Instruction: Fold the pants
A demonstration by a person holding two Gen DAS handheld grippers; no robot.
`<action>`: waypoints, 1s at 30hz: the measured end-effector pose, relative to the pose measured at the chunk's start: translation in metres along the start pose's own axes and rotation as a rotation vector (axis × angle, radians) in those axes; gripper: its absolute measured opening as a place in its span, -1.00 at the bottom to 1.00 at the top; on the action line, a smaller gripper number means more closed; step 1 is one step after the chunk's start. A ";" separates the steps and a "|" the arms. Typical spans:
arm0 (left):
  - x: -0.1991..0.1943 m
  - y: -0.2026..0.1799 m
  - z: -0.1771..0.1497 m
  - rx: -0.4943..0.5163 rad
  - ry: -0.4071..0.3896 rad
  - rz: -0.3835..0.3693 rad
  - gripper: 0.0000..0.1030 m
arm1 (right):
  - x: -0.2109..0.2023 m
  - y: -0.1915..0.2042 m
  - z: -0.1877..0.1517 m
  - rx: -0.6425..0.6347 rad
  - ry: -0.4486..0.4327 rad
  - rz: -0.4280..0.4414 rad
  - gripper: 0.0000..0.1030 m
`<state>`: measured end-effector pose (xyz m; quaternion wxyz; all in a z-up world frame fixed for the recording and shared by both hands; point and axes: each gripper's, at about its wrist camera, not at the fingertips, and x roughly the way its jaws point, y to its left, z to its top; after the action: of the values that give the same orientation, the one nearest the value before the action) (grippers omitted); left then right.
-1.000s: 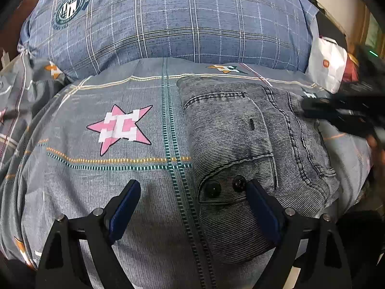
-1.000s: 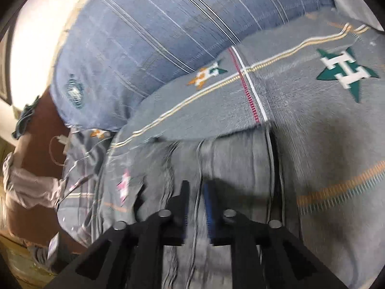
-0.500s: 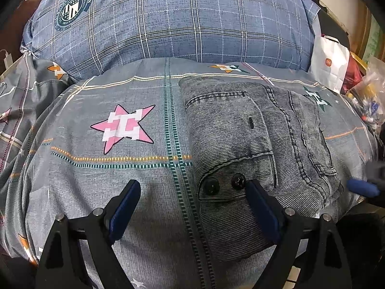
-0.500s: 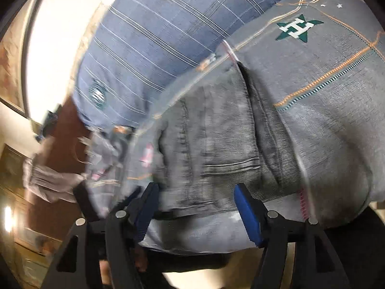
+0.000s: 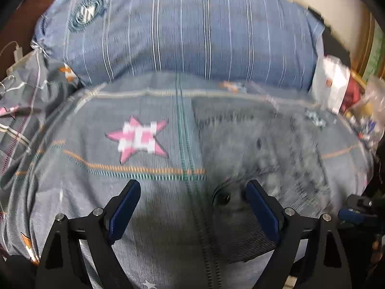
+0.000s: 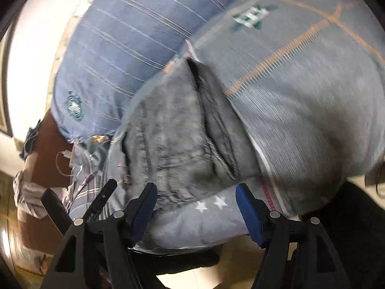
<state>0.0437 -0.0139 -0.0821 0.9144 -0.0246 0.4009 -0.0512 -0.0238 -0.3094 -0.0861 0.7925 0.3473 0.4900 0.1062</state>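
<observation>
the pants lie on the bed as a compact grey denim bundle, pocket face up, just in front of the blue plaid pillow and to the right of the pink star printed on the cover; in the right wrist view the same bundle shows stacked layers at its right edge. a second ago the right hand-held gripper was pressed together on the denim; half a second ago it had let go, and now it stands spread, pulled back off the near edge of the bed with nothing between its jaws. that release suggests the last fold is laid and the task looks close to done, perhaps bar a little smoothing. the left hand-held gripper is spread as before and holds nothing, hovering low over the near end of the bundle with a dark button between its jaws; both views are blurred, so both hands are moving. at the left view's far right edge the right tool's blue tip shows, beside the bundle.
</observation>
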 end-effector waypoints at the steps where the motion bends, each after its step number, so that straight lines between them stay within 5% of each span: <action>1: 0.007 -0.001 -0.003 0.003 0.026 0.002 0.75 | 0.004 0.000 0.001 0.004 0.005 0.002 0.38; 4: 0.013 -0.007 -0.009 0.028 0.024 0.013 0.75 | 0.020 0.003 0.008 -0.012 0.009 -0.031 0.37; 6: 0.012 -0.010 -0.009 0.051 0.015 0.025 0.75 | 0.036 0.000 0.011 -0.055 0.034 -0.132 -0.22; 11: -0.002 0.003 0.000 0.004 0.001 -0.030 0.75 | 0.021 0.009 0.008 -0.121 0.035 -0.179 -0.18; 14: -0.013 0.026 0.007 -0.082 -0.032 -0.068 0.75 | -0.001 0.019 0.017 -0.126 -0.026 -0.212 0.19; 18: -0.011 0.041 0.009 -0.159 -0.007 -0.097 0.75 | -0.013 0.069 0.042 -0.231 -0.091 -0.102 0.20; 22: 0.001 0.017 -0.005 -0.103 0.039 -0.145 0.75 | 0.030 0.149 0.070 -0.444 0.002 -0.048 0.21; 27: 0.012 -0.006 -0.019 -0.057 0.073 -0.184 0.75 | 0.148 0.240 0.101 -0.752 0.245 -0.277 0.22; 30: 0.018 -0.004 -0.019 -0.077 0.086 -0.209 0.75 | 0.206 0.262 0.102 -0.854 0.345 -0.398 0.22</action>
<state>0.0417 -0.0196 -0.1072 0.8844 -0.0991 0.4367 -0.1318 0.2107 -0.0574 -0.0309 0.7762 -0.1311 0.5834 0.2000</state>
